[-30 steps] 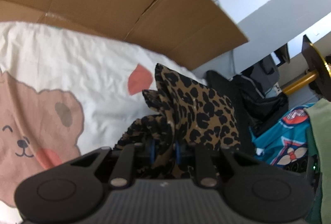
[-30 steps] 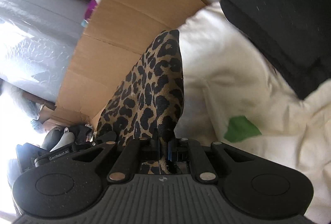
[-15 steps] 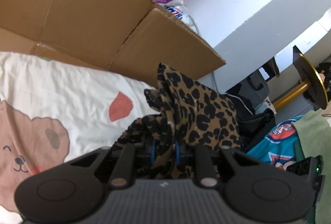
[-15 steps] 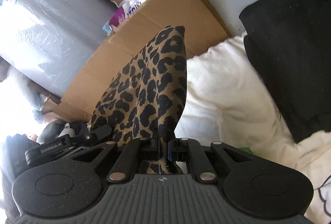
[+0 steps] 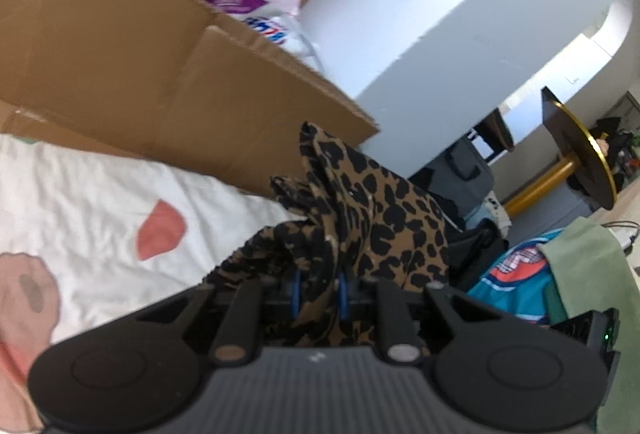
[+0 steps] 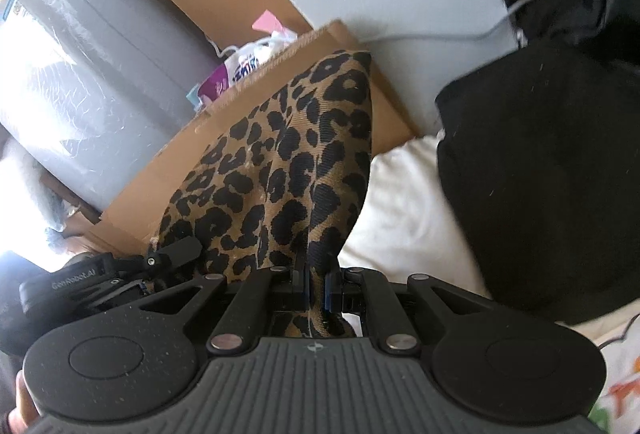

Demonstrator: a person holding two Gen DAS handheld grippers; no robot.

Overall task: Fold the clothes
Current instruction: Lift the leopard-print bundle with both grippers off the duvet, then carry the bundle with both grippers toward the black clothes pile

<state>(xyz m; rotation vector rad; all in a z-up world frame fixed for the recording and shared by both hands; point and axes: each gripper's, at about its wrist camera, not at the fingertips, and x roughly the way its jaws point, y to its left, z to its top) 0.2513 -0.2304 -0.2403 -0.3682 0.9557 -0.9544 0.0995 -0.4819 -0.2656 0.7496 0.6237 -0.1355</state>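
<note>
A leopard-print garment (image 5: 372, 218) hangs between both grippers above the white bear-print bedsheet (image 5: 80, 218). My left gripper (image 5: 319, 294) is shut on a bunched fold of it, the cloth standing up in a peak past the blue pads. In the right wrist view the same leopard-print garment (image 6: 288, 169) rises as a flat pointed flap, and my right gripper (image 6: 316, 290) is shut on its edge. The left gripper's body (image 6: 120, 274) shows at the lower left of that view, close beside the cloth.
An open cardboard box (image 5: 160, 65) with packets stands behind the bed against a pale wall. A black garment (image 6: 540, 173) lies on the sheet at the right. A teal printed garment (image 5: 516, 282) and a green cloth (image 5: 588, 274) lie by the bed's edge.
Both grippers have risen with the leopard-print garment still held. The sheet has dropped lower in both views and more of the box and wall now shows.
</note>
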